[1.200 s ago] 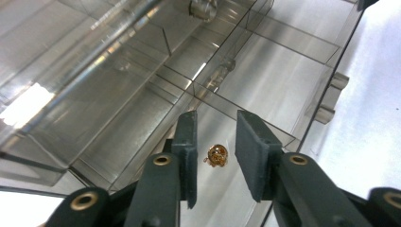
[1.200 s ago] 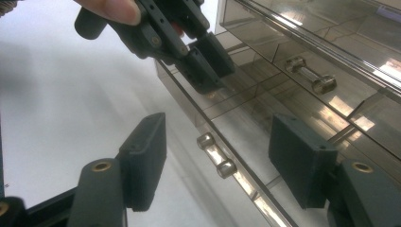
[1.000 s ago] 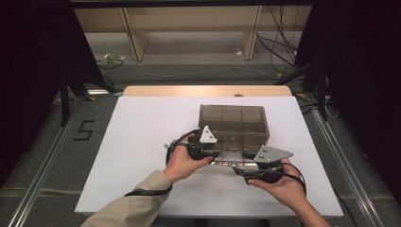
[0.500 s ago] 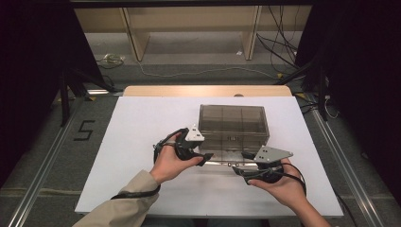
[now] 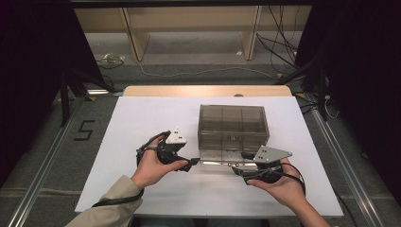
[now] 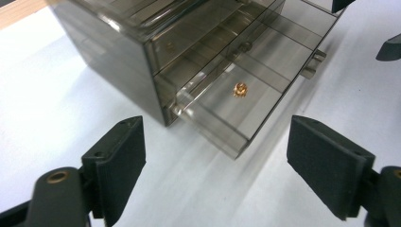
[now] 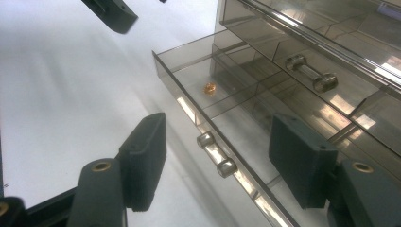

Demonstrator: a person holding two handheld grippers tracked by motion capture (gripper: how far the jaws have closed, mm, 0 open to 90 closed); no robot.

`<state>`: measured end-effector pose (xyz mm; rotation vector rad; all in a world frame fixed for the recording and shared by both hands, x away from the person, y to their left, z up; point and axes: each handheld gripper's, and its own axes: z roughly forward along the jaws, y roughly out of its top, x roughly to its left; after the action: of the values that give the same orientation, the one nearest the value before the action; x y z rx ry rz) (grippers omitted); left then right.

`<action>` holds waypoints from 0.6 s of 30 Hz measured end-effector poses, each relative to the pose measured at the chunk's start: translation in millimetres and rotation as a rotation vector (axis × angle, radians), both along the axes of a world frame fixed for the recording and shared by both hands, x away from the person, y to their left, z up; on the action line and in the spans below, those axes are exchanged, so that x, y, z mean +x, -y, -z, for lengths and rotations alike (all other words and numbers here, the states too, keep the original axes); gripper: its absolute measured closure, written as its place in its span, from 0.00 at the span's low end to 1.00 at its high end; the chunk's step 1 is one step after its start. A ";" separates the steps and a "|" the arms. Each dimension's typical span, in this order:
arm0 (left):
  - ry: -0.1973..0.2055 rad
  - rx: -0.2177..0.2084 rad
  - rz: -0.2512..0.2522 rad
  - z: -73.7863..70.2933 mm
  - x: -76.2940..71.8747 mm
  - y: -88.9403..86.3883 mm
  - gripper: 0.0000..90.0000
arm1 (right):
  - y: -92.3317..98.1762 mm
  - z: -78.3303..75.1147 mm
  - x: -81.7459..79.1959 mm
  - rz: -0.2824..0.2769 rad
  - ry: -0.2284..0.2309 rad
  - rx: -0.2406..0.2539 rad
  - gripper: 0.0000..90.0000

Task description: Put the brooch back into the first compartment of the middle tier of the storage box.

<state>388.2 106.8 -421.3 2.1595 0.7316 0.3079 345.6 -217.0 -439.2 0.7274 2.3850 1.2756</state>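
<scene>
A smoky clear drawer cabinet (image 5: 233,126) stands on the white bench (image 5: 142,123), its bottom drawer (image 6: 241,101) pulled out toward the person, and a small gold-coloured nut-like piece (image 6: 240,89) lies loose in that drawer's end compartment. The left tongs (image 5: 193,162) sit just off the drawer's left end; their jaws have just been opening and now stand wide with nothing between them, the piece lying ahead of them and apart from both pads. The right tongs (image 5: 238,166) hover at the drawer's front with jaws wide and nothing gripped, the drawer's two-knobbed handle (image 7: 216,153) lying between their pads (image 7: 144,158) without either pad pressing on it. The step in hand looks like closing the drawer on the piece. To do it well, the right tongs should either narrow squarely onto the handle or set a pad flat against the drawer front, then push straight along the drawer's run, since an off-centre shove could skew the thin plastic in its slot. The cabinet looks light, so it may slide across the bench; the left tongs could brace the cabinet's side wall nearest them. A slow, even push keeps the piece from skittering over the divider.
</scene>
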 end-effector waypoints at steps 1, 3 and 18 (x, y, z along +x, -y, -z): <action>0.003 -0.006 -0.002 0.1 -1.0 -2.5 0.21 | -0.1 0.1 0.2 0.000 0.001 0.000 0.43; 0.001 -0.010 -0.004 0.8 -3.8 -10.0 0.20 | 0.1 0.3 0.3 0.000 0.000 0.000 0.43; 0.001 -0.028 -0.076 20.7 -28.2 -71.0 0.18 | -1.5 -0.2 1.5 0.005 0.003 0.003 0.43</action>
<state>360.0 177.8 -442.0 2.1078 0.8144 0.3371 347.2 -215.5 -439.0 0.7311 2.3785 1.2775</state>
